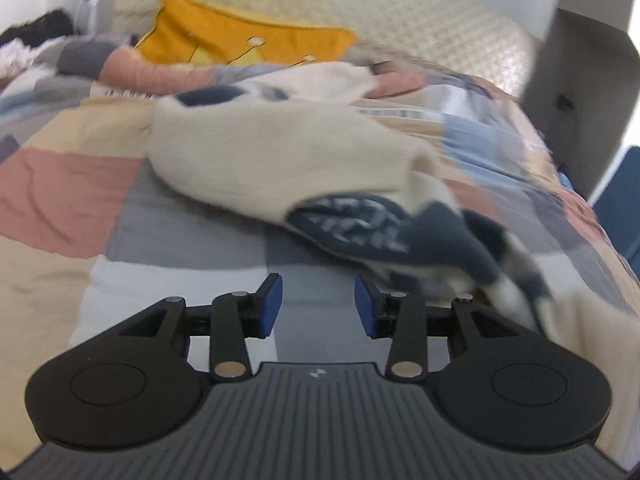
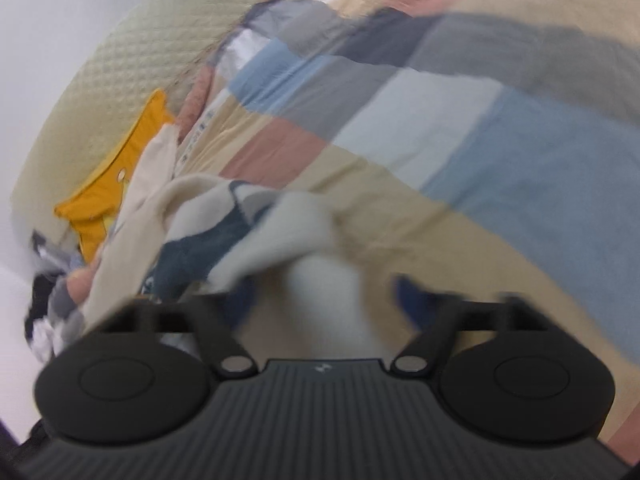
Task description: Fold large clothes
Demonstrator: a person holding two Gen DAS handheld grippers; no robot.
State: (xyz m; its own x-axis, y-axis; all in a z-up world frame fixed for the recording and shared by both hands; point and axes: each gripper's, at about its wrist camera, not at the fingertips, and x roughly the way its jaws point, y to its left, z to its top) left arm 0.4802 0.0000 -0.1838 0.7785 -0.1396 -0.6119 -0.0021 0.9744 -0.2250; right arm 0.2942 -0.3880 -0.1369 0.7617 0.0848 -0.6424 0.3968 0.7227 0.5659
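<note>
With both my left claw (image 1: 318, 306) and right claw (image 2: 324, 300) gaping and gripping nothing, the cream-and-navy garment (image 1: 280, 160) lay bunched on the bed (image 1: 60, 184) just ahead of them, so I judged its loose folds could slump apart.

My right wrist view smeared: right tool (image 2: 326, 300) blue pads only streaks, cannot tell if white fold of cream sweater (image 2: 240, 232) touches them. Sweater's near end hidden under tool body. Left wrist view: sweater's dark printed part (image 1: 360, 224) blurred, lettering unreadable; right tail smeared past left tool (image 1: 318, 306). Yellow cushion (image 1: 240, 36) partly hidden behind quilt (image 1: 60, 184). Dark heap (image 1: 36, 32) at far left cut off, cannot identify.
</note>
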